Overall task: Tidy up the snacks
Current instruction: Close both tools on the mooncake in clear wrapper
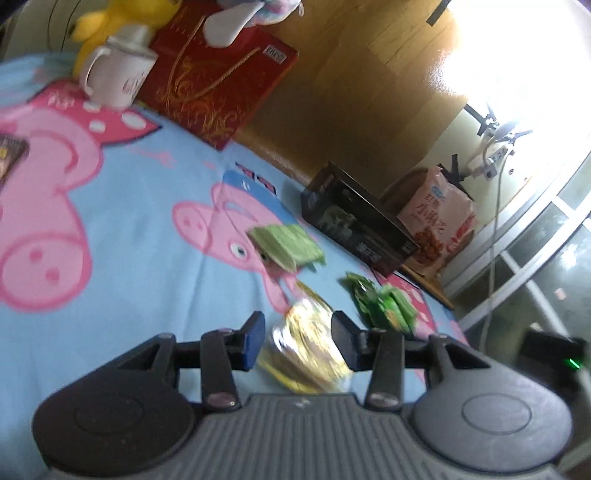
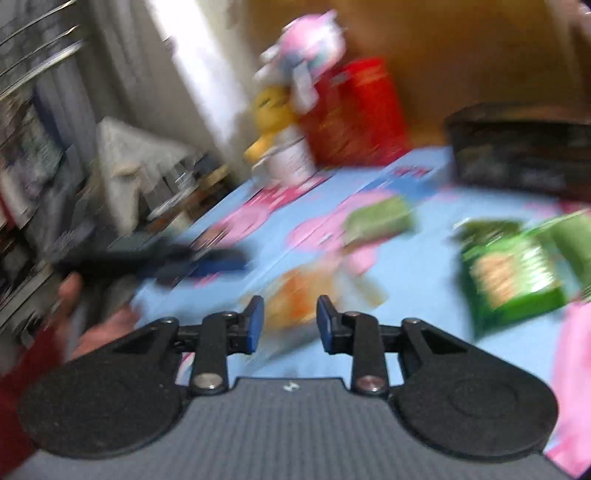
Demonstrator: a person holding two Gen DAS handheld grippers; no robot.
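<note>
Nearest the left wrist camera, the left tongs (image 1: pixel 297 341) stand part open with a shiny yellow snack packet (image 1: pixel 306 354) between the blue pads; the packet is blurred, and whether the pads press on it cannot be told. It lies on a light blue bedsheet (image 1: pixel 140 266) printed with pink cartoon pigs. Just beyond it lies a pale green packet (image 1: pixel 286 245), and to the right a cluster of bright green packets (image 1: pixel 380 304). A black box (image 1: pixel 356 225) stands at the sheet's far edge, its print too small to read. Behind it a pink bag (image 1: pixel 437 229) with red Chinese characters leans in a wicker basket. At the upper left stand a white mug (image 1: pixel 116 72) with faint lettering, a red gift box (image 1: pixel 218 79) with gold scrollwork and a small white label, and a yellow plush toy (image 1: pixel 118 22).

The right wrist view is heavily blurred. The right tongs (image 2: pixel 290 321) are part open, with an orange-yellow packet (image 2: pixel 299 295) seen in the gap beyond them; contact cannot be judged. A green packet (image 2: pixel 513 273) lies to the right, its writing unreadable. At the left edge a hand (image 2: pixel 99 325) in a red sleeve (image 2: pixel 22 384) shows.
</note>
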